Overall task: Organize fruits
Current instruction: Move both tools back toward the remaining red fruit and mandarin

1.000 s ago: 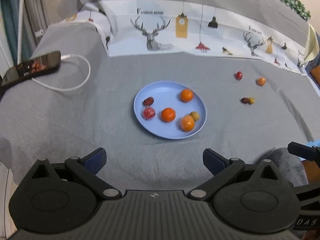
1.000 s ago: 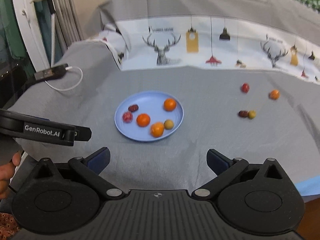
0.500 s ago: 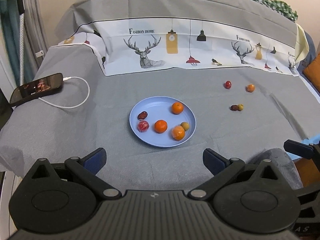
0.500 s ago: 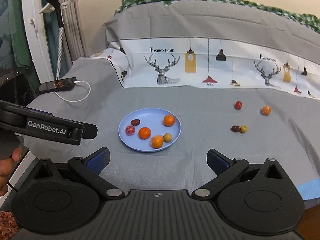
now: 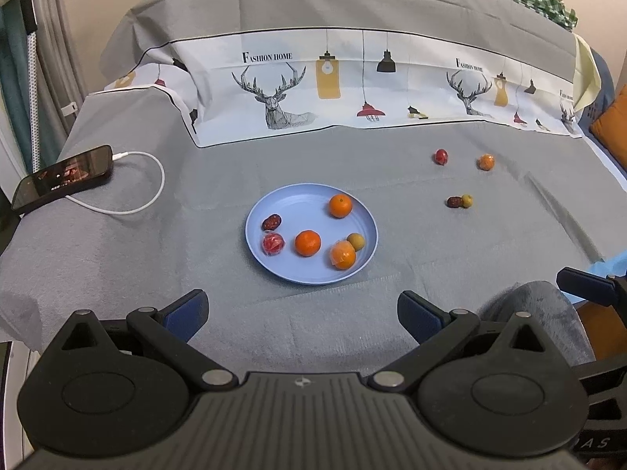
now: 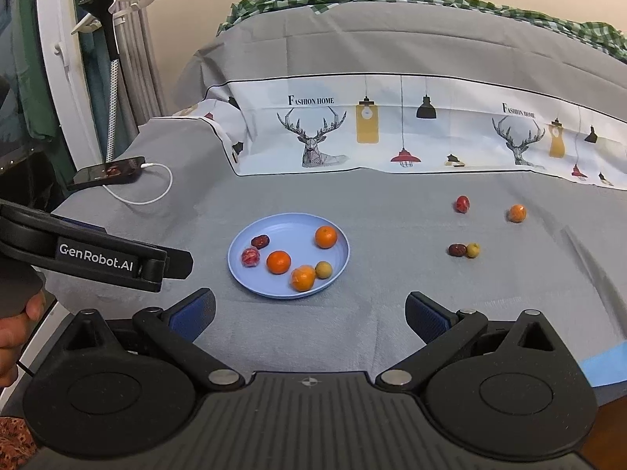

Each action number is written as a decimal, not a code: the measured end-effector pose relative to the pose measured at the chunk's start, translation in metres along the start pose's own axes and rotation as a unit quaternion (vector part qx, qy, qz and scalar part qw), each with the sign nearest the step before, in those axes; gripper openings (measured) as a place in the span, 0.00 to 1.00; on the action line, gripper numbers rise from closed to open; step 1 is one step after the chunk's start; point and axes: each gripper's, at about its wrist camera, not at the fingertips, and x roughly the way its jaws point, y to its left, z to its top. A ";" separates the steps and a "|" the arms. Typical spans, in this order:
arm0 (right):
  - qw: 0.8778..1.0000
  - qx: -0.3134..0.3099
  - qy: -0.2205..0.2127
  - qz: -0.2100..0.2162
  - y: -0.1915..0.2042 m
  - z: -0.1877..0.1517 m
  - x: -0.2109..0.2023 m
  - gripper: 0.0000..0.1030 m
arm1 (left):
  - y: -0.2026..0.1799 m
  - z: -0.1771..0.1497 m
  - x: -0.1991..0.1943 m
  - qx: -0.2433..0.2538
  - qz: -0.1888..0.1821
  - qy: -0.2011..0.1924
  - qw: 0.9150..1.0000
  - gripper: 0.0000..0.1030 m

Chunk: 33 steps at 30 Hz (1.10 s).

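A light blue plate lies on the grey cloth and holds several fruits, among them two oranges. Loose on the cloth to the right lie a red fruit, a small orange, and a dark date touching a yellow-green fruit. My left gripper hangs open and empty near the front edge, short of the plate. My right gripper is open and empty too, also short of the plate.
A phone on a white cable rests at the cloth's left edge. A printed sheet rises at the back. The left gripper's body and a hand show at the right wrist view's left.
Both grippers have pulled back and up from the plate, so plate and fruits look smaller and farther. Nothing on the cloth has moved, and both stay open.
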 end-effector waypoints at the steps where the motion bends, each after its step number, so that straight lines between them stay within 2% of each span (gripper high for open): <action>1: 1.000 0.001 -0.001 -0.001 0.000 0.000 0.000 0.99 | 0.000 0.000 0.001 0.000 -0.001 0.002 1.000 0.99; 16: 1.000 0.020 -0.010 -0.004 -0.014 -0.006 -0.004 0.99 | -0.014 0.009 0.018 0.011 0.007 0.026 1.000 1.00; 33: 0.994 0.104 0.000 -0.028 -0.061 -0.010 0.010 0.99 | -0.042 0.031 0.043 0.027 0.002 0.042 0.999 1.00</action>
